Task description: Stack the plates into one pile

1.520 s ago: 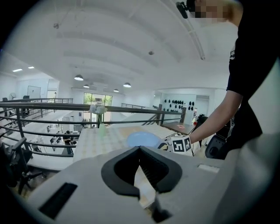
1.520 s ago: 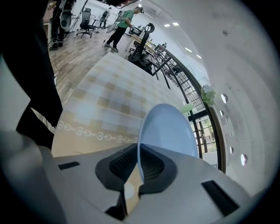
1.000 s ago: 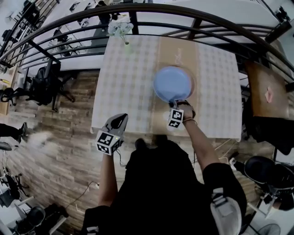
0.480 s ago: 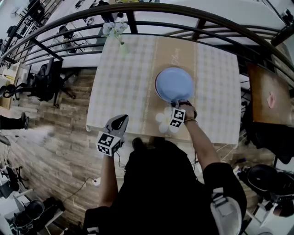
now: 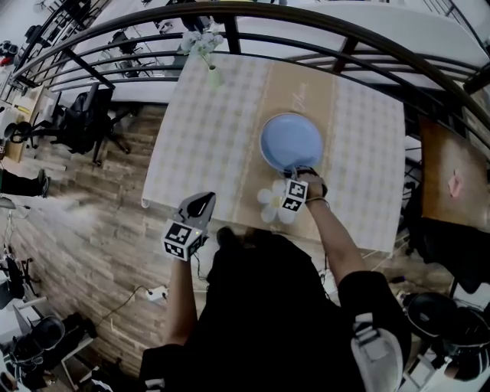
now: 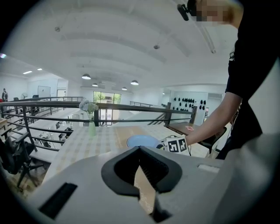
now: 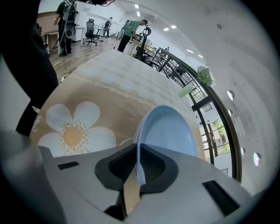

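Inventory of myself:

- Left claw (image 5: 200,199): light grey moulded shell, dark ribbed pads (image 6: 152,167), and a cube (image 5: 178,239) with black-and-white square markers.
- Right claw (image 5: 294,173): the same grey shell and dark ribbed lining, with its own marker cube (image 5: 292,197).
- Top (image 5: 268,306): black, short sleeves.
- Band (image 5: 316,202): thin, at my right wrist.
- Camera (image 6: 187,8): small and dark, on my head.
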Tool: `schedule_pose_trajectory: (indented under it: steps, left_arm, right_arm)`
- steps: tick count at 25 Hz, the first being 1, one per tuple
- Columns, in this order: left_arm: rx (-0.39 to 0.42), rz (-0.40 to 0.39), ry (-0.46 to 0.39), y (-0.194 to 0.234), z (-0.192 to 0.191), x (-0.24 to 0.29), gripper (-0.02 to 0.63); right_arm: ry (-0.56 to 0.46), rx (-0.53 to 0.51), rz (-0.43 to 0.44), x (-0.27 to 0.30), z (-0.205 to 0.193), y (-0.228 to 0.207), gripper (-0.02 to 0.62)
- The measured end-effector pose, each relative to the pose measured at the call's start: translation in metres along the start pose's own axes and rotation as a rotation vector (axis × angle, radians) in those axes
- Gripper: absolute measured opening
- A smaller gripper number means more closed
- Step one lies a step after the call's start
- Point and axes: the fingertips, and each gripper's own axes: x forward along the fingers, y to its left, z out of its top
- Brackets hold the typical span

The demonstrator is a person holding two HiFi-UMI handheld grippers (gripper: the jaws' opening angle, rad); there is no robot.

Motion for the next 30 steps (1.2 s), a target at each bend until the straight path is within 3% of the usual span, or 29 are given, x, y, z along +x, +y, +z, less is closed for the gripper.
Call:
schedule_pose_trajectory:
  steps: [8,15,18,22,30]
  left_arm:
    - [-0.011,0.02,-0.007,-0.005,0.0,0.004,0.002]
    - [-0.006,0.012,-0.017,-0.014,0.005,0.008,0.002]
    - [0.001,0.005,-0.017,-0.016,0.006,0.012,0.002]
    - [0.005,-0.009,-0.015,-0.017,0.007,0.019,0.002]
    - [0.029,-0.046,-0.024,-0.025,0.022,0.032,0.002]
  right_arm:
    - [-0.037,-0.008,0.036,-0.001,0.002,-0.003,0.096]
    - [-0.047,-0.001,0.028,-0.011,0.002,0.01,0.099]
    - [-0.062,0.043,0.022,-0.016,0.002,0.006,0.085]
    - [-0.086,0.124,0.033,-0.022,0.001,0.0,0.0]
    - [-0.12,0.292,0.088,-0.038,-0.012,0.0,-0.003]
